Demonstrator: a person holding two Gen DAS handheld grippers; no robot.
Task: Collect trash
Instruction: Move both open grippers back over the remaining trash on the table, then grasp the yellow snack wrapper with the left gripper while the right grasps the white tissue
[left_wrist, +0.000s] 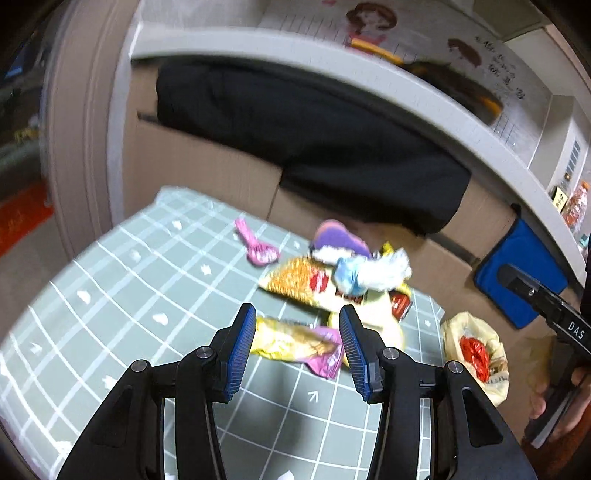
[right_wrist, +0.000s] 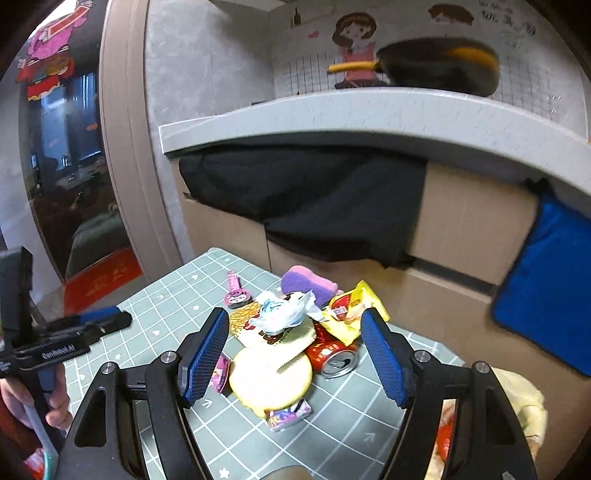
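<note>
- The trash lies in one loose heap at the far side of the worktop (right_wrist: 173, 306), on its green gridded mat: a crumpled tissue (right_wrist: 284, 314) on top, a red drink can (right_wrist: 334, 356) on its side, a pale round lid (right_wrist: 271, 380), yellow snack wrappers (left_wrist: 295, 341) around them.
- Just off the worktop's right edge, a yellowish bag (left_wrist: 476, 350) hangs open with something red already inside; likely placed there so each piece has a short trip.
- The left tool (left_wrist: 297, 349) tilts down toward the nearest wrapper, its blue pads apart and empty, the wrapper showing between them but not pressed.
- The right tool (right_wrist: 293, 354) also slopes down at the heap, spread wide, gripping nothing.
- A hand (right_wrist: 22, 398) grips the left handle low.
</note>
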